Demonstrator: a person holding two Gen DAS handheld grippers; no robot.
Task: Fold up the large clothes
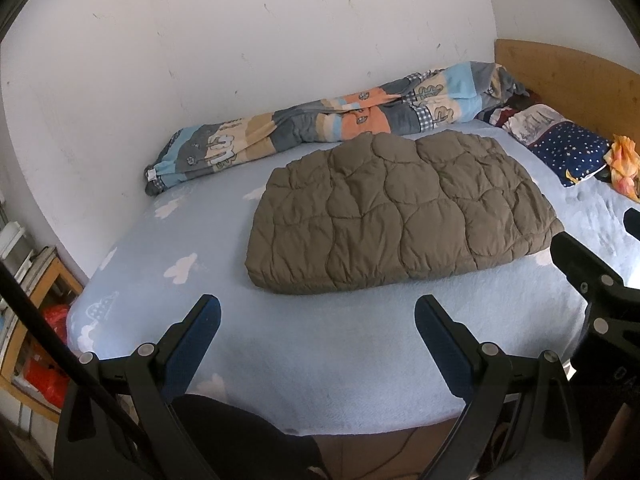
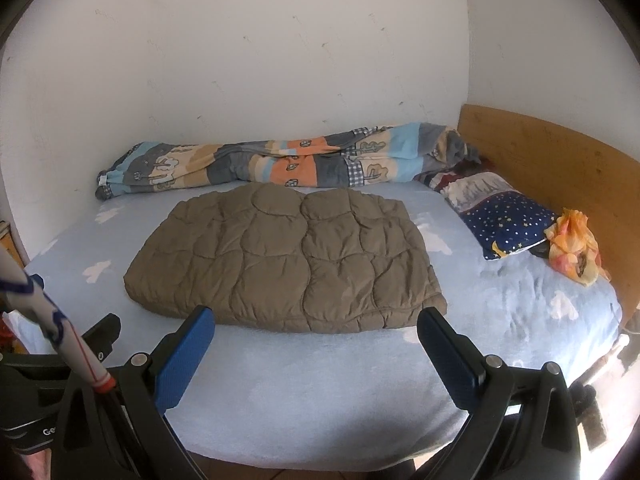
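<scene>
Both hand-held grippers, left (image 1: pixel 316 328) and right (image 2: pixel 316 340), gape empty before the folded quilted garment (image 1: pixel 396 208); only the left view shows shelves (image 1: pixel 36 312)

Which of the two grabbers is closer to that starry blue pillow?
Right. The right gripper hovers open at the near bed edge, the pillow ahead to its right. The left gripper, also open, sits further left, so the pillow lies farther away.

The brown jacket (image 1: pixel 400 212) was matt, puffy quilted cloth with stitched seams. The bed sheet (image 1: pixel 320 360) looked like soft, slightly fuzzy cloth. The headboard (image 2: pixel 552 168) was smooth, dull wood. The wall (image 1: pixel 240 40) was matt and scuffed. The left gripper (image 1: pixel 318 344) had matt black plastic arms and textured blue pads (image 1: pixel 196 344).
</scene>
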